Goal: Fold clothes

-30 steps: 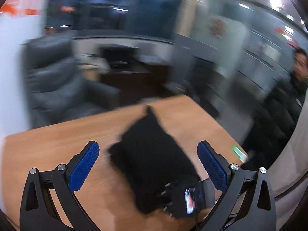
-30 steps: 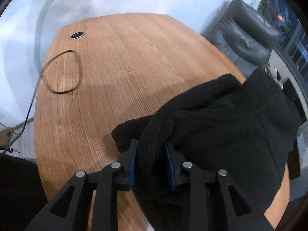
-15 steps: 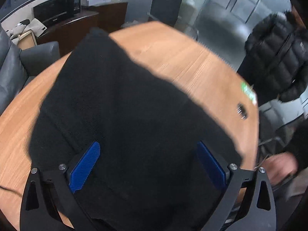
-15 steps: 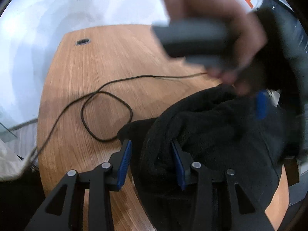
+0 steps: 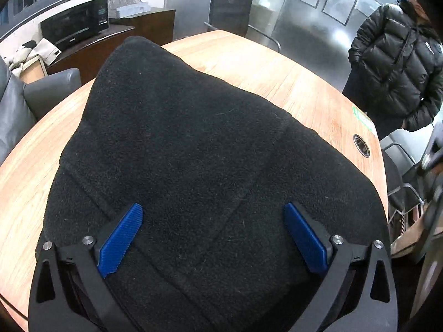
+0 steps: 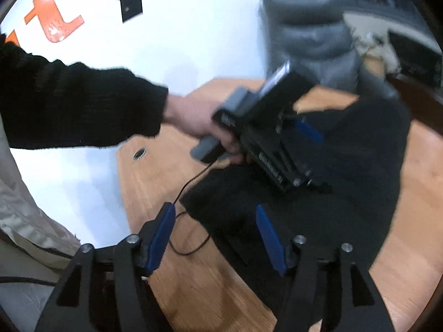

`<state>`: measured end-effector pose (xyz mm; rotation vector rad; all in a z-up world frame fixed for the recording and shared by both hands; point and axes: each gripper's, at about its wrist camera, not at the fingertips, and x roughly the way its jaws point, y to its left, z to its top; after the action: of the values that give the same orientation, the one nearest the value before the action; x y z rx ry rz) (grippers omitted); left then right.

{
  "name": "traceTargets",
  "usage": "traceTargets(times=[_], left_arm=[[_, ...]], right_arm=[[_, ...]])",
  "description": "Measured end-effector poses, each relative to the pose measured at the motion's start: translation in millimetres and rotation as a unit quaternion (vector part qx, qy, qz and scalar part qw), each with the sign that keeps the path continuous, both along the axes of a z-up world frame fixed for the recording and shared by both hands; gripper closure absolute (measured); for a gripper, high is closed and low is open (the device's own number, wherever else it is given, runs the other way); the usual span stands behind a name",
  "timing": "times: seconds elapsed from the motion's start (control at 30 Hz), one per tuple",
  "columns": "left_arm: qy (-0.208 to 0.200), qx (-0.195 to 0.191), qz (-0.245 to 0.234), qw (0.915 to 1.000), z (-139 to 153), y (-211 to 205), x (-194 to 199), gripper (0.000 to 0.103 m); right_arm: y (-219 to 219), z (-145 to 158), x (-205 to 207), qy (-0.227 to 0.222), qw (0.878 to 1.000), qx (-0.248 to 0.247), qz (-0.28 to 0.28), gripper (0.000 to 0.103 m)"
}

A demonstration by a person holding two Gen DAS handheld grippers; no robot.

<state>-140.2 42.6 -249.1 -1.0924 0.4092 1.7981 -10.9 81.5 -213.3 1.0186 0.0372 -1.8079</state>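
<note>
A black fleece garment [image 5: 199,149] lies folded on the round wooden table [image 5: 277,66]. My left gripper [image 5: 213,232] is open, low over the garment's near part, its blue pads [image 5: 121,238] spread wide above the cloth. In the right wrist view the garment [image 6: 346,193] lies right of centre. My right gripper [image 6: 216,235] is open and empty above the garment's left edge. The left gripper [image 6: 293,149], held by a hand, hovers over the garment in that view.
A thin black cable [image 6: 188,238] loops on the table beside the garment. Table grommet holes [image 5: 361,145] [image 6: 139,154] sit near the edges. A person in a black puffer jacket [image 5: 398,63] stands at the right. A grey armchair [image 5: 16,105] stands at the left.
My right gripper has let go of the garment, opened and pulled back. My left gripper has come down close over the garment, staying open.
</note>
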Motion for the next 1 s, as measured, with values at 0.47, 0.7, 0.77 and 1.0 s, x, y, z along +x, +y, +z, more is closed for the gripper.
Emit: traceTargets(times=[0.47, 0.7, 0.77, 1.0], left_arm=[[0.015, -0.008, 0.094, 0.9954, 54.8, -45.2, 19.9, 0.001], [0.011, 0.034, 0.108, 0.9935, 63.8, -42.5, 48.5, 0.0], [0.004, 0.026, 0.11, 0.9936, 51.3, -39.7, 54.0, 0.0], [-0.001, 0.022, 0.149, 0.9886, 17.2, -55.1, 58.6, 0.0]], right_arm=[[-65.5, -61.3, -11.1, -0.036, 0.995, 0.084, 0.03, 0.064], [45.6, -12.2, 19.0, -0.056, 0.994, -0.048, -0.086, 0.031], [87.8, -8.9, 21.2, -0.053, 0.987, -0.046, -0.145, 0.026], [148.0, -43.5, -17.1, -0.088, 0.962, 0.012, -0.256, 0.025]])
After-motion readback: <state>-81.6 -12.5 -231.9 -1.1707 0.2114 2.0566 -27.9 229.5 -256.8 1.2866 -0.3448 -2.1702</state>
